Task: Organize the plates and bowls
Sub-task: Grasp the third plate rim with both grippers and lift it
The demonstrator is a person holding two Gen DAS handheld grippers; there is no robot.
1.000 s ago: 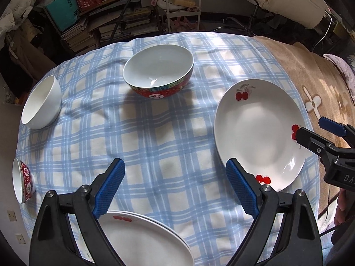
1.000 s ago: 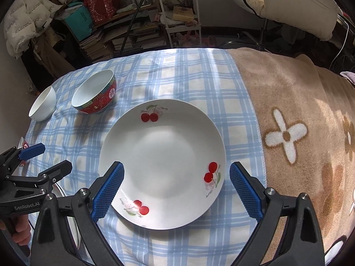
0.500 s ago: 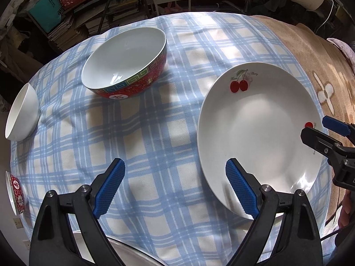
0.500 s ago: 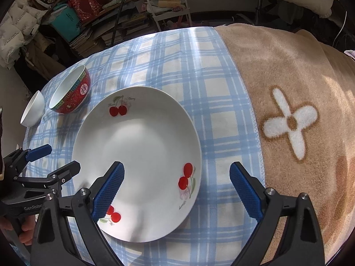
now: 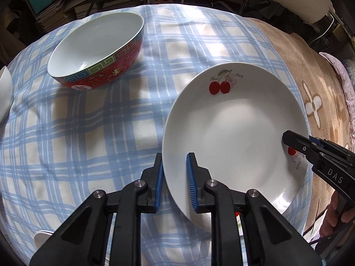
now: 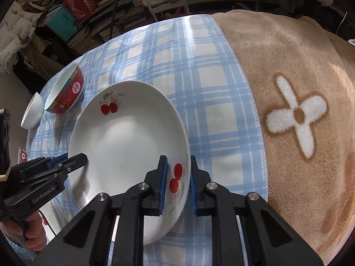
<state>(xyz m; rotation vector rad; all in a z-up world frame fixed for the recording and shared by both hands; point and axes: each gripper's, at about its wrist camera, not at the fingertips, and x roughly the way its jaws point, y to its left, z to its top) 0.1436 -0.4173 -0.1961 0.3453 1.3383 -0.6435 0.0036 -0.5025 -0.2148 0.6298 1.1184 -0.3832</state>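
Note:
A white deep plate with red cherries (image 5: pixel 235 130) lies on the blue checked cloth; it also shows in the right wrist view (image 6: pixel 126 150). My left gripper (image 5: pixel 175 177) is shut on the plate's left rim, one finger under it and one inside. My right gripper (image 6: pixel 177 184) is shut on the opposite rim beside a cherry print. Each gripper shows in the other's view: the right gripper (image 5: pixel 315 153) and the left gripper (image 6: pixel 55 166). A red patterned bowl (image 5: pixel 97 51) stands at the far left, upright.
A plain white bowl (image 6: pixel 33 110) stands beyond the red bowl (image 6: pixel 66 93). A small red-patterned bowl (image 6: pixel 22 155) sits at the cloth's left edge. A white plate edge (image 5: pixel 42 237) shows at the near left. A beige flowered blanket (image 6: pixel 299 110) covers the right side.
Both grippers moved in on the cherry plate and closed from wide open onto its opposite rims. The left gripper travelled right and forward.

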